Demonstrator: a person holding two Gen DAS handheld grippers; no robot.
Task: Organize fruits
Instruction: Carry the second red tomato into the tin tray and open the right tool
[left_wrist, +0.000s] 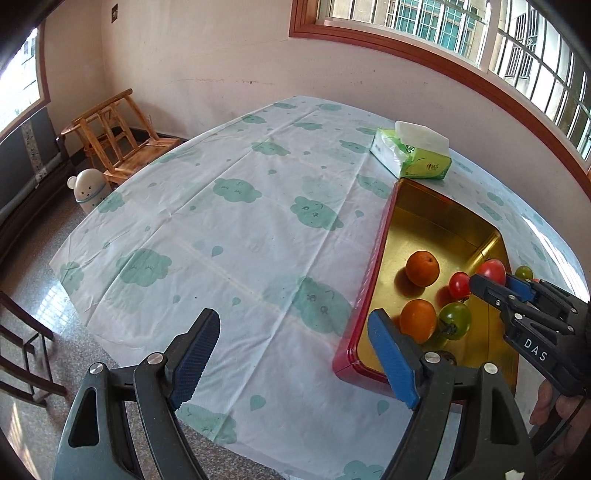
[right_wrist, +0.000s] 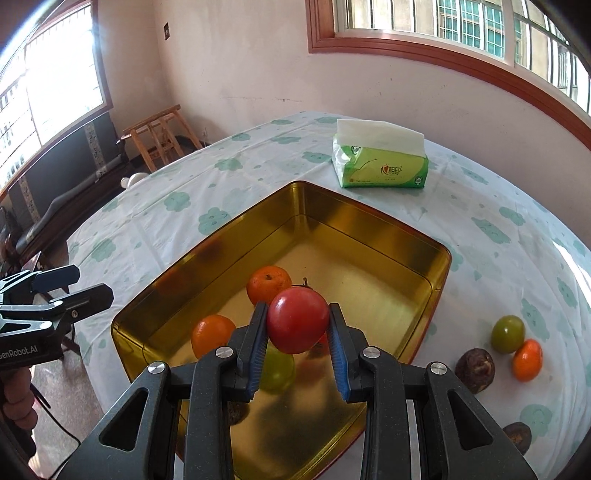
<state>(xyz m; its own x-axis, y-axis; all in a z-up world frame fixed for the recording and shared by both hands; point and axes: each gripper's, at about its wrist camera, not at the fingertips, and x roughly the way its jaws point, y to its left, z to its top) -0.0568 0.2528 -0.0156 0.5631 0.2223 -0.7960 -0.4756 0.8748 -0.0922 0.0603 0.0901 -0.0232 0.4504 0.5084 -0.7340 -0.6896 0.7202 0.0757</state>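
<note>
The right hand-held gripper (right_wrist: 297, 341) is clamped on a red tomato (right_wrist: 297, 319) above the gold tin (right_wrist: 388, 225), where 2 oranges already lie. Placing is in hand; next it should lower and let go. The left hand-held gripper (left_wrist: 295, 350) gapes wide, holding nothing, beside the tin.

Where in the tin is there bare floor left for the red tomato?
Far half of the gold tin, between the far orange and the walls nearest the tissue pack, is bare. Near end is crowded: second orange, green tomato. The right gripper holds the red tomato.
</note>
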